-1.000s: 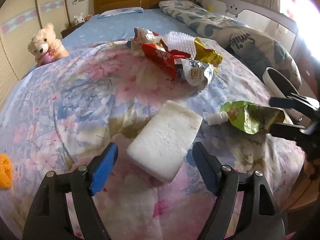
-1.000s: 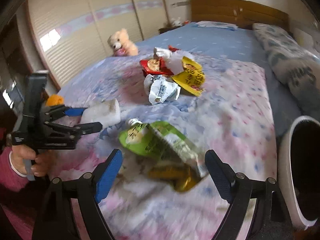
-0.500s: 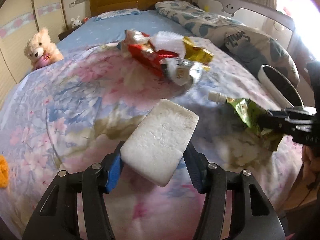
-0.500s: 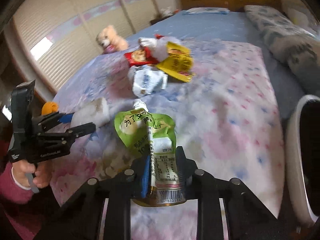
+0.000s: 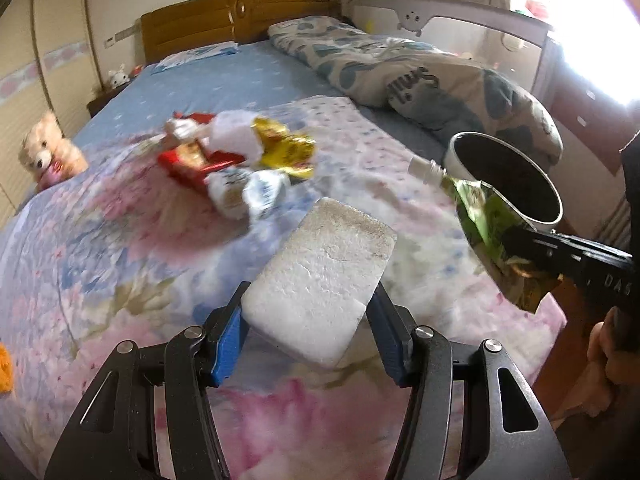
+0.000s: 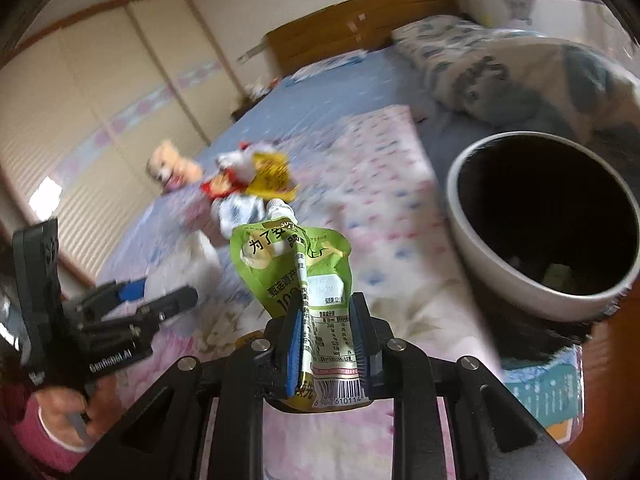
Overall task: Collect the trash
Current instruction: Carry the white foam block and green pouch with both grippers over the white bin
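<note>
A bedroom is shown, with a big bed (image 5: 248, 76) covered by a blue sheet and a pink floral quilt (image 5: 100, 232). A wooden headboard (image 5: 240, 16) is set against a cream wall. Sliding wardrobe doors (image 6: 120, 92) are seen along one side. A white cot rail (image 5: 448, 16) is placed opposite, and strong daylight is let in by a window (image 5: 600, 32).

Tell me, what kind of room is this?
Most likely a bedroom: a big bed with a wooden headboard, pillows, and a teddy bear sitting on the flowery blanket.
</note>
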Demonstrator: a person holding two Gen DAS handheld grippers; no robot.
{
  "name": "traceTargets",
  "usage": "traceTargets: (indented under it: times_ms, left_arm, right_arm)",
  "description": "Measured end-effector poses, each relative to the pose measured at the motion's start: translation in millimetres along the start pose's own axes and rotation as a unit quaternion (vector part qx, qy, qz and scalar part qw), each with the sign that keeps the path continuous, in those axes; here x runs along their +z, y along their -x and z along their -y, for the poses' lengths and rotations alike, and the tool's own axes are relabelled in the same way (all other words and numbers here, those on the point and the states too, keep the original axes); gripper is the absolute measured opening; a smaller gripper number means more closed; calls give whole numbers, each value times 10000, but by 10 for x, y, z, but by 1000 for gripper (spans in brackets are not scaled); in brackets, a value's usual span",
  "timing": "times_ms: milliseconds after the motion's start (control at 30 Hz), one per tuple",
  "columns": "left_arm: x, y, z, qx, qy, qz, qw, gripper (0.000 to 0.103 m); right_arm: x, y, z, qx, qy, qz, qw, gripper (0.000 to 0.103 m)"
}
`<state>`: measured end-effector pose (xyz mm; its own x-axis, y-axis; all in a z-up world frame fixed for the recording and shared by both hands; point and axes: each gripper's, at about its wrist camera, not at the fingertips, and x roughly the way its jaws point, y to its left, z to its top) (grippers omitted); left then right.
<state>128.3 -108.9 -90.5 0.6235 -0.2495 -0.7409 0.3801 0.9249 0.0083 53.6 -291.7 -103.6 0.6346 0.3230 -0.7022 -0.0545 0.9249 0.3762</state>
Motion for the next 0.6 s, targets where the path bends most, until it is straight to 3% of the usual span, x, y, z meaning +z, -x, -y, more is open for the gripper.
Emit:
traceTargets:
  times_ms: [600]
  left_arm:
    - [239, 6, 720, -133, -483, 108, 9987, 56]
  right_arm:
    - [20, 503, 434, -477, -457, 534, 9964, 22]
